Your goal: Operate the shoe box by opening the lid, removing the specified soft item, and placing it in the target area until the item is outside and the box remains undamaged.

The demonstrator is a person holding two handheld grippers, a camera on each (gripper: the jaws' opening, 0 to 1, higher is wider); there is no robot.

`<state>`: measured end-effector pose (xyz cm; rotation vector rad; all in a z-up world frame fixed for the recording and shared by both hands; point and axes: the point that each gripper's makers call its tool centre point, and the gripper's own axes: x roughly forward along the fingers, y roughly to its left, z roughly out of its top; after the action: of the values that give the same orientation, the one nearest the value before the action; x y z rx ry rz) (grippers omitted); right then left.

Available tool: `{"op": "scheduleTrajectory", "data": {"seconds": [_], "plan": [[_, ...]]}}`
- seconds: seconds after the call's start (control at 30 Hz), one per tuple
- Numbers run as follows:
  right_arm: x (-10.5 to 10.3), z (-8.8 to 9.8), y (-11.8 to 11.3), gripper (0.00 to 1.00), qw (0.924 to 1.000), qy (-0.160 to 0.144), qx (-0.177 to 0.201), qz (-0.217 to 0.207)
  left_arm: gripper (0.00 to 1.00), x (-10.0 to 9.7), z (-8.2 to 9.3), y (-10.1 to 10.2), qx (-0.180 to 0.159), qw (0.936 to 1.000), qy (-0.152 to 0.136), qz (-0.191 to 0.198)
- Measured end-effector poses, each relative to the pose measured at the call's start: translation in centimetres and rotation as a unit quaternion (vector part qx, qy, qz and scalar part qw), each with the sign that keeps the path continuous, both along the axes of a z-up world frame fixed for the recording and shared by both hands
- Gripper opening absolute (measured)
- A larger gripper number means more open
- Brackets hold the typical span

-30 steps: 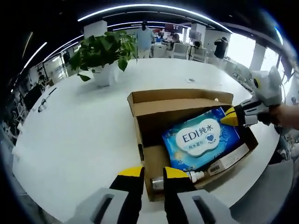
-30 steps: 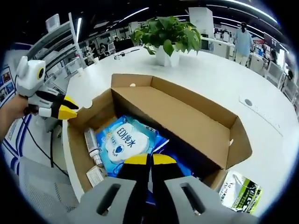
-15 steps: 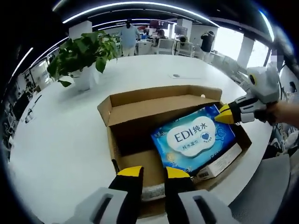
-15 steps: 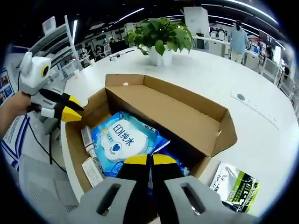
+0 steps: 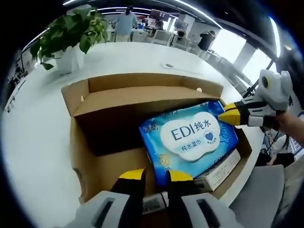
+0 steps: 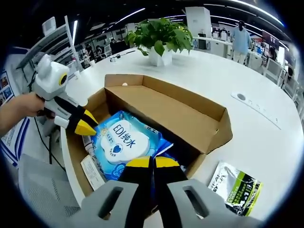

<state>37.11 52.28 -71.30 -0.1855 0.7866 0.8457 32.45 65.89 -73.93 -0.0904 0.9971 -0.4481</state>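
We read one item: the blue wet-wipe pack lying in the open cardboard box bears "EDI 纯水" on its white cloud-shaped label; smaller print beneath and lettering on the green-and-white packet stay too small for us.

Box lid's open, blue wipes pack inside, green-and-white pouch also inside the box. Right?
Not quite. The green-and-white pouch lies on the white table outside the box, as the right gripper view shows. The lid is open and the blue wipes pack is inside.
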Motion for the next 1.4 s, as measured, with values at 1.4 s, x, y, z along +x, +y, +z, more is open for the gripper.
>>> {"op": "scheduleTrajectory", "data": {"seconds": [1.4], "plan": [[-0.7, 2.4, -0.7, 0.0, 0.9969, 0.022, 0.06, -0.046, 0.01, 0.2, 3.7, -1.3, -0.102, 0.9939, -0.012, 0.041]]}}
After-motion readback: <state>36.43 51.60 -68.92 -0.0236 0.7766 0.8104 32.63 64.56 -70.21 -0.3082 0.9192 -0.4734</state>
